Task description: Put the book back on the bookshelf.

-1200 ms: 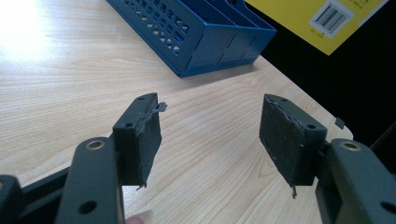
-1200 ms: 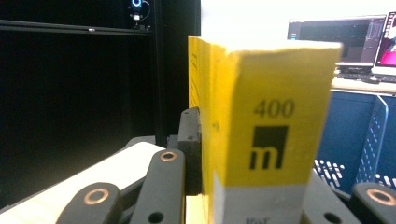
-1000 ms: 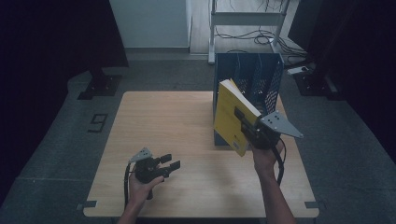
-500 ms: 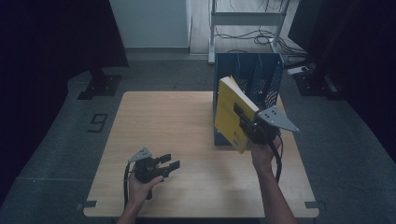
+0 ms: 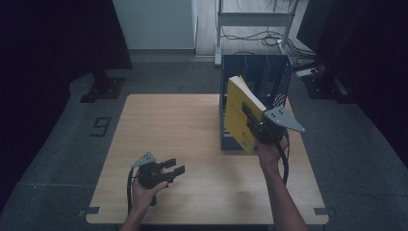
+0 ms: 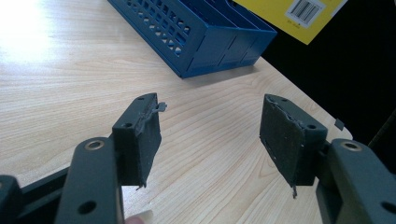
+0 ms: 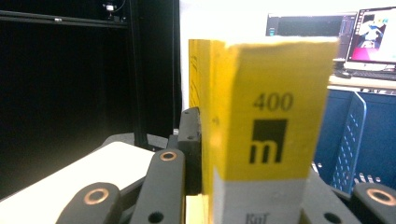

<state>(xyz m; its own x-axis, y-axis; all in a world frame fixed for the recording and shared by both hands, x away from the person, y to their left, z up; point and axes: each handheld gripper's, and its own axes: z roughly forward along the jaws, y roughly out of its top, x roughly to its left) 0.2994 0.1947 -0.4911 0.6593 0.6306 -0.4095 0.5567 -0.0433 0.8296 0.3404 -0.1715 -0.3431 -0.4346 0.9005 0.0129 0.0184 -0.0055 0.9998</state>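
From above, the right tongs (image 5: 255, 126) hold a yellow book (image 5: 239, 113) upright over the front edge of the blue file rack (image 5: 274, 72) on the table (image 5: 168, 120), so the lift looks done and the lowering into a slot is left, while the left tongs (image 5: 174, 167) rest low and idle. Along the left tongs (image 6: 210, 135), the jaws stand apart with nothing between them, the rack (image 6: 205, 32) lying beyond. Along the right tongs (image 7: 254, 196), the jaws are clamped on the book's spine (image 7: 268, 116), with the rack (image 7: 359, 140) just behind

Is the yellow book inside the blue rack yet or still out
Out: the right tongs hold the yellow book tilted, in front of the blue rack.
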